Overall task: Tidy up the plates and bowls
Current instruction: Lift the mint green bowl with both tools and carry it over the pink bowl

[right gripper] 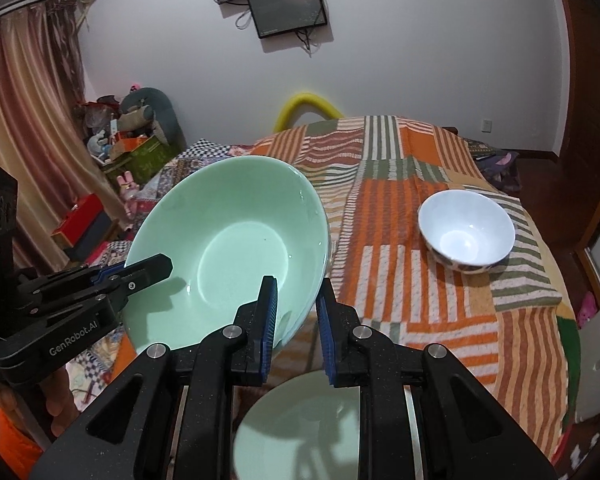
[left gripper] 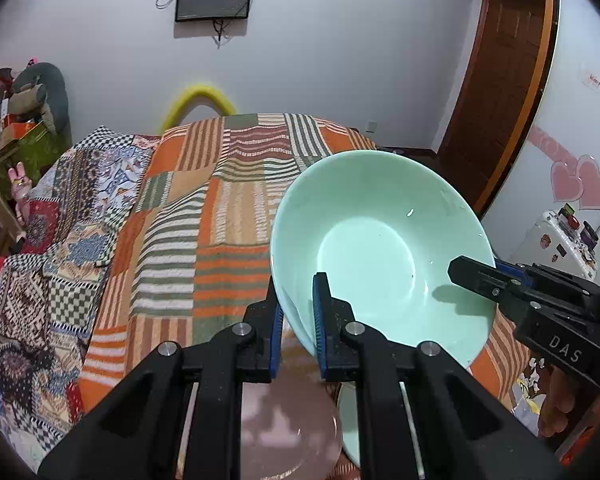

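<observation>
A large mint-green bowl (left gripper: 380, 248) is held tilted in the air above the bed, between both grippers. My left gripper (left gripper: 298, 320) is shut on the bowl's near-left rim. My right gripper (right gripper: 296, 320) is shut on the bowl's (right gripper: 236, 248) right rim; it also shows in the left wrist view (left gripper: 484, 280). Below the bowl lie a pink plate (left gripper: 292, 428) and a mint-green plate (right gripper: 300, 428), partly hidden by the grippers. A white bowl (right gripper: 466, 234) sits upright on the bed to the right.
The bed is covered by a striped orange patchwork blanket (right gripper: 420, 280). A box of toys and clutter (right gripper: 132, 144) stands at the far left by the curtain. A wooden door (left gripper: 500, 92) is at the right.
</observation>
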Demonstrator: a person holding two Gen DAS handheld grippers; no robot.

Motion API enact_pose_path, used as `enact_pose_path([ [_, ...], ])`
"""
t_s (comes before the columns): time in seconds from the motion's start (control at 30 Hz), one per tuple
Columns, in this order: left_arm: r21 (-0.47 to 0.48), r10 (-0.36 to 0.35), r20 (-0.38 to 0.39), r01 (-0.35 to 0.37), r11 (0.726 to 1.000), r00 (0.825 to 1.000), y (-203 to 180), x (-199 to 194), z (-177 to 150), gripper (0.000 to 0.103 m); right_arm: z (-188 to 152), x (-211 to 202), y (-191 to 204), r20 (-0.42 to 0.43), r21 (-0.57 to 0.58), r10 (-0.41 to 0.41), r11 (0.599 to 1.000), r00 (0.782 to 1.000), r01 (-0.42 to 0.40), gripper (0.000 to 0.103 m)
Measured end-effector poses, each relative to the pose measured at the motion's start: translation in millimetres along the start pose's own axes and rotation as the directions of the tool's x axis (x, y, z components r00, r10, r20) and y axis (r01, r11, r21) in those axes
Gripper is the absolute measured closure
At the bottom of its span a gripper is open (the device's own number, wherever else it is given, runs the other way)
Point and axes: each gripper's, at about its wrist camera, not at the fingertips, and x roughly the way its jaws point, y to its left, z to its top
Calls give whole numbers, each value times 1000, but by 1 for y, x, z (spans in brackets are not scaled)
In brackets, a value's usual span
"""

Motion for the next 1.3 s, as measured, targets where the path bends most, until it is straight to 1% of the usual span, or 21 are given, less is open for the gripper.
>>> enact_pose_path([
  [0.3, -50, 28, -18, -29, 998, 999, 22, -28, -34, 90, -27, -6, 27, -15, -5, 54, 999, 998, -54, 85],
  [0.5, -82, 56, -51, -60, 995, 997, 41, -35, -60, 90, -44, 4, 46, -54, -21, 86, 996, 995, -88, 85],
  [0.73, -103, 84, -100, -94, 990, 991, 61, -29, -85, 90, -64, 23, 62, -117, -28, 104, 994, 988, -108, 85],
  [0.9, -120, 84, -140, -101, 988, 987, 72, -19, -99, 90, -75, 35, 68, -160, -20, 111, 993, 981, -116, 85],
  [1.3, -121, 100, -217, -129, 984, 971, 82, 5, -123, 90, -96, 57, 73, -248, -8, 105, 994, 963, -111, 85],
])
